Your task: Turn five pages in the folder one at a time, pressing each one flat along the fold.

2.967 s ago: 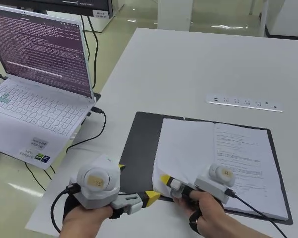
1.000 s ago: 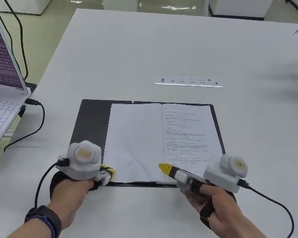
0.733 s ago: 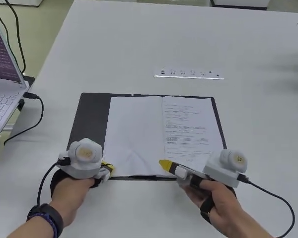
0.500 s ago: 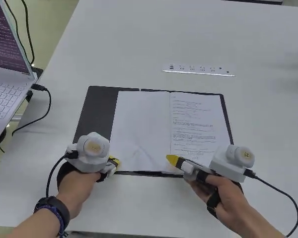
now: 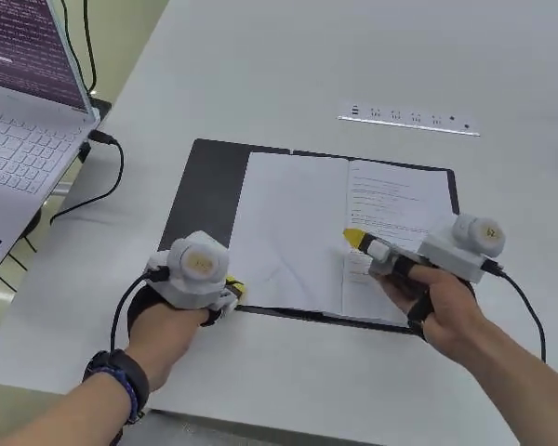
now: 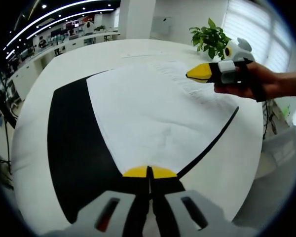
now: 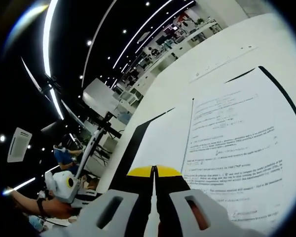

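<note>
The right claw (image 5: pixel 354 239), pinched shut and empty, should rub slowly along the fold (image 5: pixel 347 200) while the left claw (image 5: pixel 233 294), also shut, holds the white page (image 5: pixel 288 218) down.

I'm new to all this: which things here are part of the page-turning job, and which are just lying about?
In the job: open black folder, its blank white page, its printed page, left gripper, right gripper.
Lying about: white laptop, black cable, flush socket strip, green potted plant.
</note>
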A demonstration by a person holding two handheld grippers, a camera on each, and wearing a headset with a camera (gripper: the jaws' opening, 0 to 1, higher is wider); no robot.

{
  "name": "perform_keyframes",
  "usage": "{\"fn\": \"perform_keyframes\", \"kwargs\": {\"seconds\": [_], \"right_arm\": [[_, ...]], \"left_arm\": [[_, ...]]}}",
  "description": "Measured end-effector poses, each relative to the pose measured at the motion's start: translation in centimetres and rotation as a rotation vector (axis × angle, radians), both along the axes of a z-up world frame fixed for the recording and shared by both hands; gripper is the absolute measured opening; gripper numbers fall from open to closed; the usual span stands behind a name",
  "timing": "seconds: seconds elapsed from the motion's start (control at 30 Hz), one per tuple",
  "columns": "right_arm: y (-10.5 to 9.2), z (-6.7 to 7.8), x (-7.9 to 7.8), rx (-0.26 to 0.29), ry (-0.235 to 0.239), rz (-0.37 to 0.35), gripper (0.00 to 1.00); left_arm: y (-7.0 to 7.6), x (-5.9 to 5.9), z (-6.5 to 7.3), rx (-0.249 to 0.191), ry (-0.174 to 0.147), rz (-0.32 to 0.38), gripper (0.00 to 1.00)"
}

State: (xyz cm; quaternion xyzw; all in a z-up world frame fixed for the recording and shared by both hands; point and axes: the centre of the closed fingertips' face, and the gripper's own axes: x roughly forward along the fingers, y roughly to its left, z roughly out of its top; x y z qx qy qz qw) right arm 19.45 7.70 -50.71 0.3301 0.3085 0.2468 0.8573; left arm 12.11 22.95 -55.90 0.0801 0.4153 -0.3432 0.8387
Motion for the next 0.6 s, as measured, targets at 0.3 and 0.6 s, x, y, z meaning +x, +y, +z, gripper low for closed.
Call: {"fn": "perform_keyframes", "kwargs": {"seconds": [0.3, 0.6], "right_arm": [[-0.3, -2.5, 1.6, -0.014, 0.025, 0.015, 0.0], [-0.4, -3.4, 2.6, -0.007, 0.019, -0.001, 0.0]], "left_arm": [[0.0, 0.1, 0.0, 0.007, 0.005, -0.009, 0.0], [0.0, 0.1, 0.0, 0.012, 0.005, 0.001, 0.0]]}}
